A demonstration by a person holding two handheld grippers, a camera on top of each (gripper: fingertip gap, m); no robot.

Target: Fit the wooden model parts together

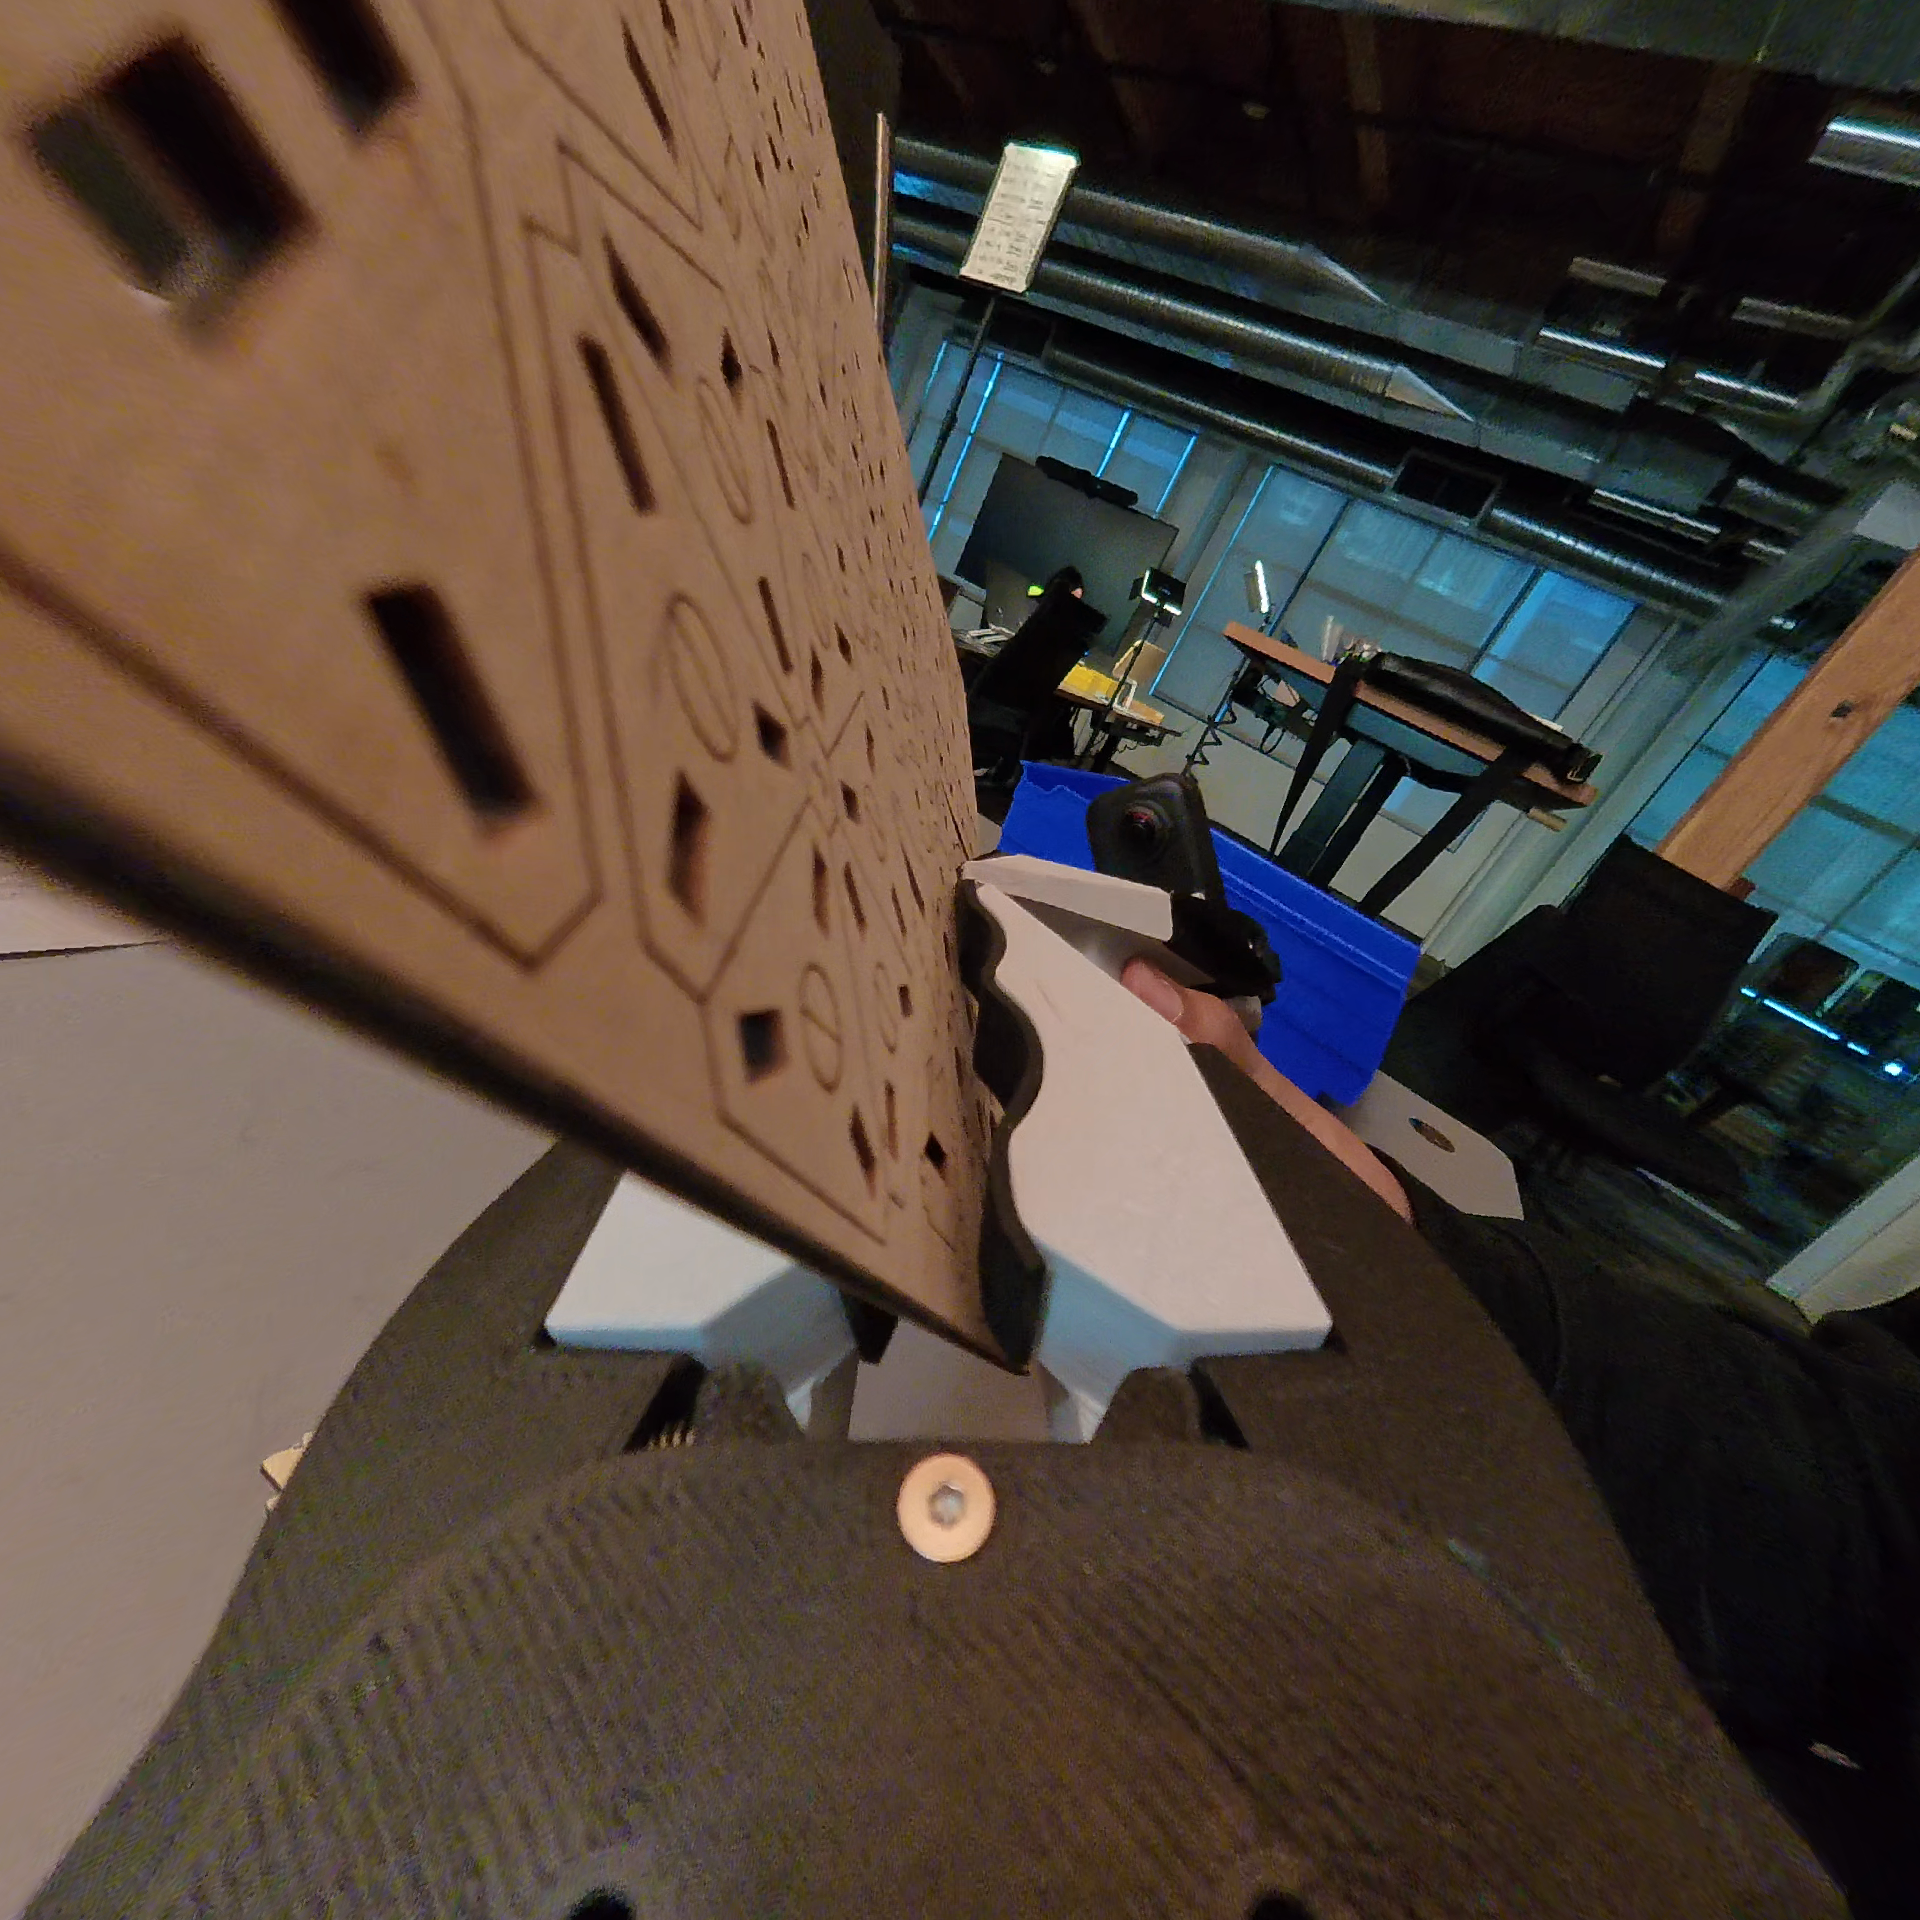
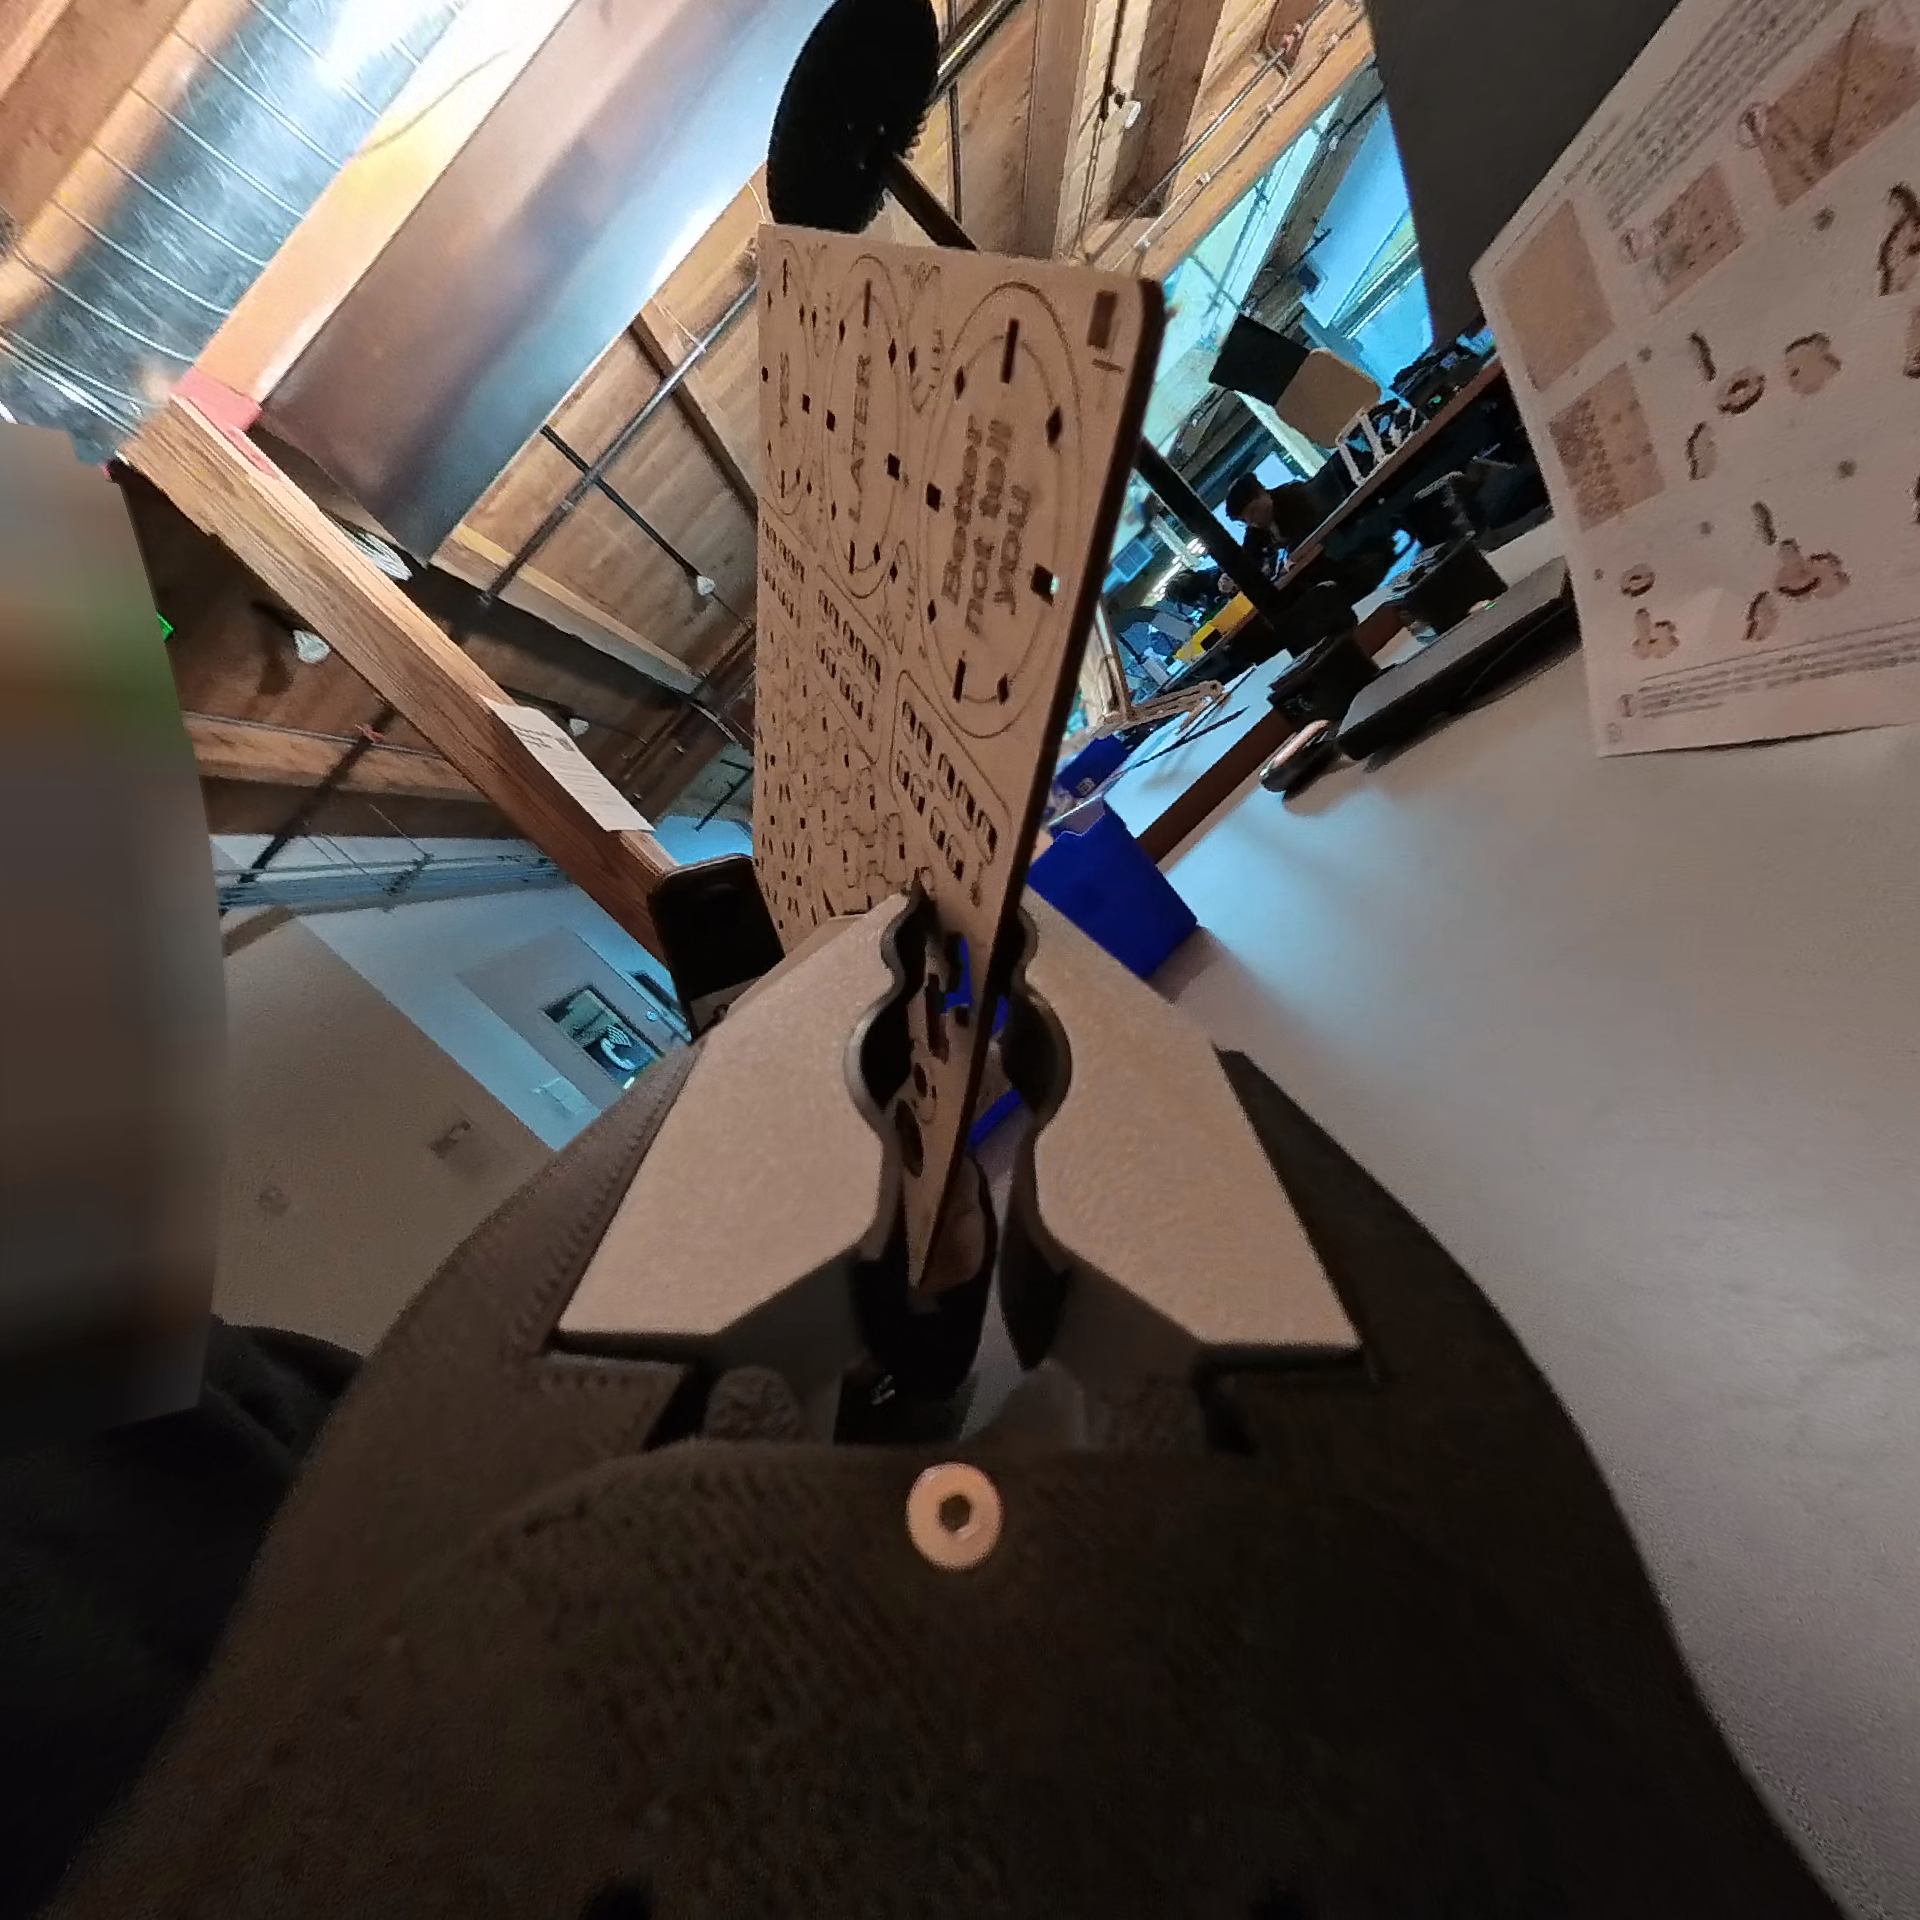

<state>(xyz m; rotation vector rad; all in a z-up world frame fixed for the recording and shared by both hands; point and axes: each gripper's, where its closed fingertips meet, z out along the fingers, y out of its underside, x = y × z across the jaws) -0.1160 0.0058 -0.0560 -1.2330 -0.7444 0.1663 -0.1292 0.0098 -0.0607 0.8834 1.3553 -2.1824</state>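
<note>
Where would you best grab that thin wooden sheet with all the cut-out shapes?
By a solid edge, pads flat on both faces of the laser-cut wooden sheet. It is thin, flat and upright; the left gripper clamps it so, and the right gripper straddles its edge.

Both wrist cameras look up along their jaws, close against the same wooden sheet (image 1: 499, 582) (image 2: 914, 582), from opposite ends.

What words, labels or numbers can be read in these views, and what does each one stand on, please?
Wooden sheet: engraved lettering inside cut circles, legible, but I do not quote writing.
Instruction sheet on the table: print too blurred.
Paper on the beam: too small.
Hanging sheet overhead: too small.
</note>
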